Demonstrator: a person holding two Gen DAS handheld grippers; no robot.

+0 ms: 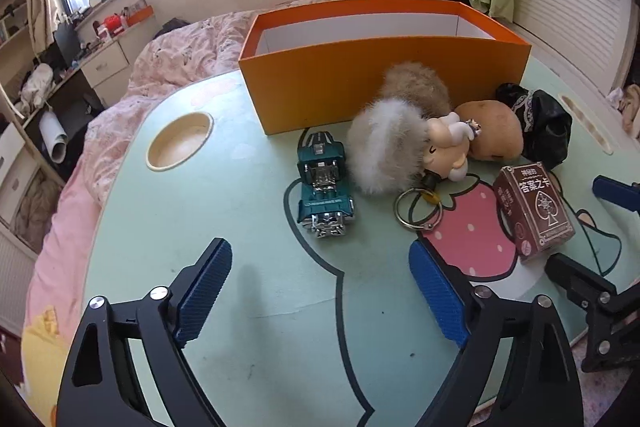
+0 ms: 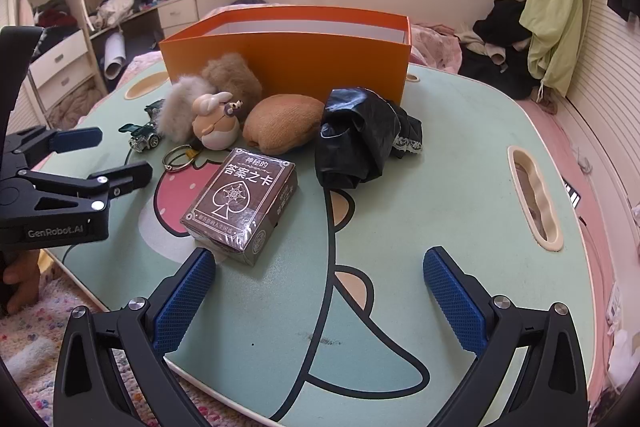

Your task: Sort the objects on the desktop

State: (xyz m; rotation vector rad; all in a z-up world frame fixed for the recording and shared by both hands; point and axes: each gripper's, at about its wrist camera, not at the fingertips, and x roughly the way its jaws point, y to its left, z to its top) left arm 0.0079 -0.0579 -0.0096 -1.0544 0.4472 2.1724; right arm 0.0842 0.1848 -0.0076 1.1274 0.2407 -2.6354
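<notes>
Sorting looks not yet begun: orange box [image 1: 384,75] standing open along the far edge of the worktop [image 1: 248,307], nothing visible inside from these angles. Left gripper [image 1: 320,291] released, jaws wide, nothing between them, hovering over the bare near part of the worktop. Right gripper [image 2: 320,303] also released and empty, near the near edge, with the card box [image 2: 240,203] just beyond its left pad. Toy car [image 1: 324,183] lying near the middle of the worktop, just in front of the orange box and straight ahead of the left gripper; probably metal, so stiff, a little heavy and smooth; best taken across the narrow body between the wheels, not over the chrome ends, which could slip. Fur pompom [image 1: 384,147] touching the car on one side and the small figure [image 1: 448,147] on the other, joined to a key ring [image 1: 416,207]; soft and very light, likely to squash, so better pinched deep into the fur or at the hard figure, with the ring hanging loose. Brown plush [image 1: 492,131] soft, easy to squeeze at the middle. Black bag [image 2: 360,139] next to it, limp and slippery, needing a firm pinch on a thick fold. Card box wrapped in glossy film, stiff, moderate weight; to be held across the two long flat sides.
</notes>
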